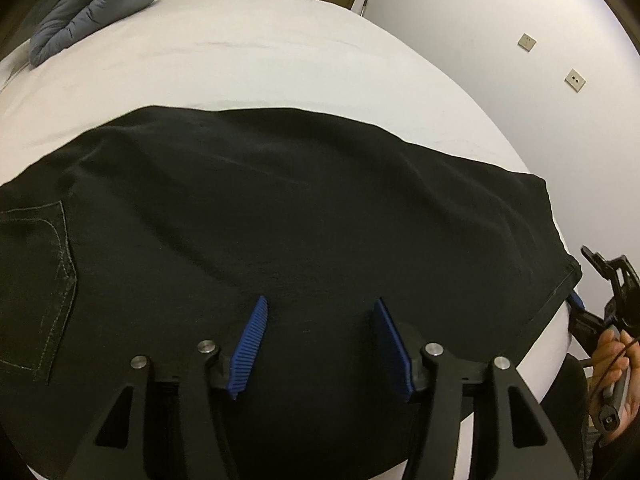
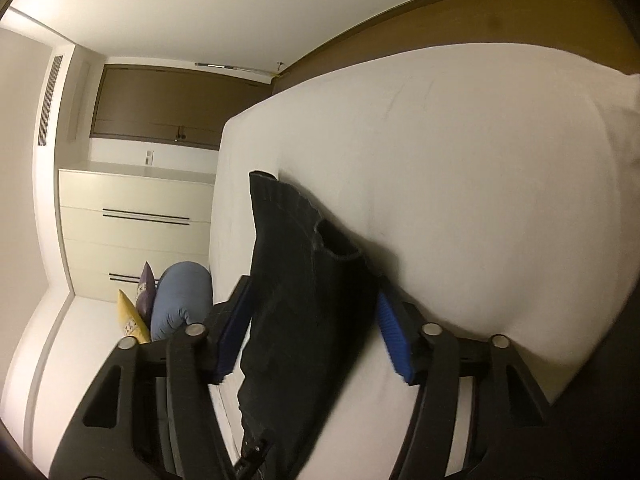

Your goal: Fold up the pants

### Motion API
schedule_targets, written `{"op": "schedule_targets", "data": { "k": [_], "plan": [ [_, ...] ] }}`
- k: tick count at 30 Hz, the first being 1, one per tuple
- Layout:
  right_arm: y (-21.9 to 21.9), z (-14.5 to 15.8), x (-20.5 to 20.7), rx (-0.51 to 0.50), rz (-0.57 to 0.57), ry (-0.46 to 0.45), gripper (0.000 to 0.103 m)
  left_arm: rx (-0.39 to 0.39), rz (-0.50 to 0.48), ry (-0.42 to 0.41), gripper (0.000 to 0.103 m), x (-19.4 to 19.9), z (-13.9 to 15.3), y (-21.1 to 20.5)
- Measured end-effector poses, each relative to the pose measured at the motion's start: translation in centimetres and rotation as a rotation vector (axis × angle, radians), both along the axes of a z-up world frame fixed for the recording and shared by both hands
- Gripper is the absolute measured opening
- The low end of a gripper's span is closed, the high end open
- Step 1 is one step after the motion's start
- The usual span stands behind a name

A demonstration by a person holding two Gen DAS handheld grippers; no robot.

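Black pants (image 1: 280, 216) lie flat across the white bed (image 1: 256, 56), a stitched back pocket (image 1: 36, 280) at the left. My left gripper (image 1: 320, 304) is open just above the pants' near edge, holding nothing. My right gripper (image 1: 576, 304) shows at the right edge, at the pants' hem corner. In the right wrist view, rolled sideways, my right gripper (image 2: 312, 300) is open, its blue pads on either side of the hem end of the pants (image 2: 304, 300), one pad (image 2: 392, 340) against the bed (image 2: 480, 200).
A folded blue-grey duvet (image 1: 96, 4) lies at the bed's far left corner; it also shows in the right wrist view (image 2: 180, 300) next to yellow and purple cushions (image 2: 136, 312). A white wall with sockets (image 1: 528, 42) runs on the right. A chest of drawers (image 2: 136, 220) stands beyond the bed.
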State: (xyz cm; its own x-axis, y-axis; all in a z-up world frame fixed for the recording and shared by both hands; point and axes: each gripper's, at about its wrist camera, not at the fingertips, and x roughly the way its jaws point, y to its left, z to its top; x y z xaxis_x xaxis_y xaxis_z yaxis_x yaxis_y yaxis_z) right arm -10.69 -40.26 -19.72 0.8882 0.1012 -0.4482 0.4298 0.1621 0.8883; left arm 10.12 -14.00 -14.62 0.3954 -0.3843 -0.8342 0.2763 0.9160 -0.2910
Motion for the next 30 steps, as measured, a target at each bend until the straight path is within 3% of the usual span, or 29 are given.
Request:
{"op": "schedule_targets", "data": {
  "k": [1,3,5,9,13,15,17,20,22,24,27,30],
  "plan": [
    [0.6,0.0,0.8,0.002,-0.001,-0.006,0.046,-0.006,-0.002,0.003,0.059,0.1,-0.2,0.1],
    [0.9,-0.3,2.5,0.019,0.0,-0.008,0.025,-0.004,-0.011,0.001,0.059,0.2,-0.4,-0.4],
    [0.7,-1.3,3.4,0.067,-0.006,-0.025,0.013,0.003,-0.02,-0.004,0.059,0.1,-0.5,-0.5],
    [0.5,-1.9,4.2,0.09,-0.046,-0.036,0.009,-0.009,-0.017,-0.003,0.059,0.1,-0.6,-0.7],
    [1.4,0.4,5.9,-0.034,-0.032,0.015,0.008,-0.038,-0.01,0.004,0.059,0.2,-0.7,-0.5],
    [2.3,2.8,7.2,-0.148,0.007,0.048,0.008,-0.053,-0.002,0.01,0.059,0.2,-0.6,0.0],
    [5.0,6.1,9.2,-0.353,0.111,0.086,0.008,-0.068,0.008,0.018,0.059,0.2,-0.5,0.3],
    [13.6,9.8,13.6,-0.776,0.404,0.152,0.008,-0.086,0.026,0.027,0.061,0.3,-0.3,0.6],
    [20.0,9.3,15.3,-1.019,0.595,0.215,0.008,-0.121,0.038,0.036,0.066,0.3,0.0,1.1],
    [25.3,6.5,16.6,-1.225,0.768,0.325,0.008,-0.16,0.051,0.05,0.076,0.4,0.4,1.6],
    [27.6,3.3,17.1,-1.309,0.825,0.406,0.008,-0.196,0.063,0.061,0.095,0.6,1.2,1.4],
    [28.3,2.5,16.9,-1.39,0.792,0.385,0.008,-0.267,0.058,0.095,0.098,1.3,1.4,0.8]
  ]
}}
